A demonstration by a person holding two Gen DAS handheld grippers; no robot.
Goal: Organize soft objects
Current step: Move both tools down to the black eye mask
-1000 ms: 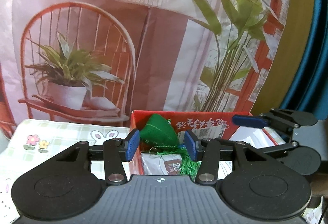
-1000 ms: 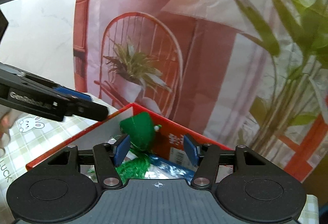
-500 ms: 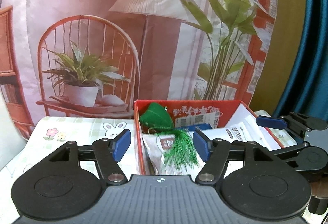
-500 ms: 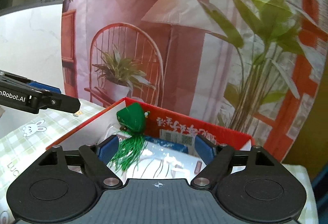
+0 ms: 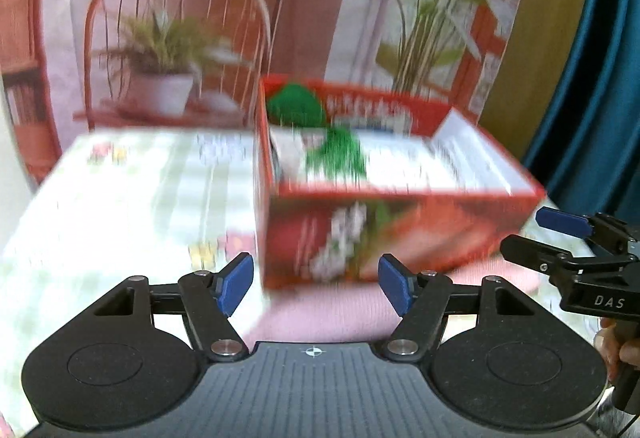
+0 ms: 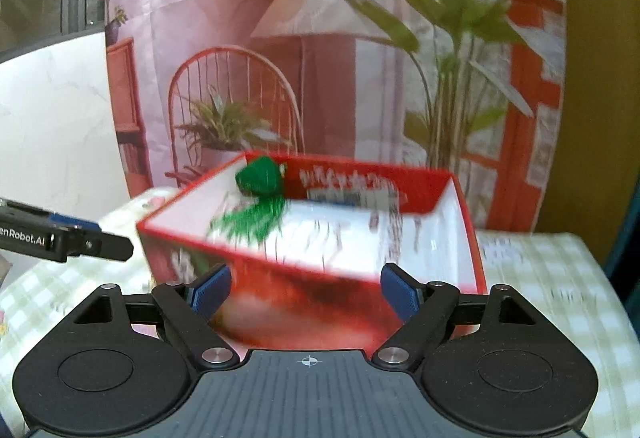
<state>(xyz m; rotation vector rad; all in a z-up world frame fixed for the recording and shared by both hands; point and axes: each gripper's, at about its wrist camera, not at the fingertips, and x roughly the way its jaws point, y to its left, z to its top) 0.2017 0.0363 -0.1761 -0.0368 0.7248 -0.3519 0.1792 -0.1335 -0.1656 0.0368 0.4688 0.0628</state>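
A green soft pouch with a green tassel (image 5: pixel 298 105) lies in the far left corner of a red cardboard box (image 5: pixel 400 238); the tassel hangs over white packets inside. It also shows in the right wrist view (image 6: pixel 260 179) in the same box (image 6: pixel 320 298). My left gripper (image 5: pixel 316 288) is open and empty, in front of the box's near wall. My right gripper (image 6: pixel 306 292) is open and empty, also short of the box. The right gripper also shows at the right of the left wrist view (image 5: pixel 568 238).
The box stands on a table with a green checked cloth (image 5: pixel 120 197) and a pink mat (image 5: pixel 340 314) under its near side. A printed backdrop with a chair, lamp and plants (image 6: pixel 280 57) hangs behind. A blue curtain (image 5: pixel 600 77) is at right.
Both grippers have pulled back and away from the box and opened wider. The green pouch, held between the left jaws a second ago, now lies in the box.
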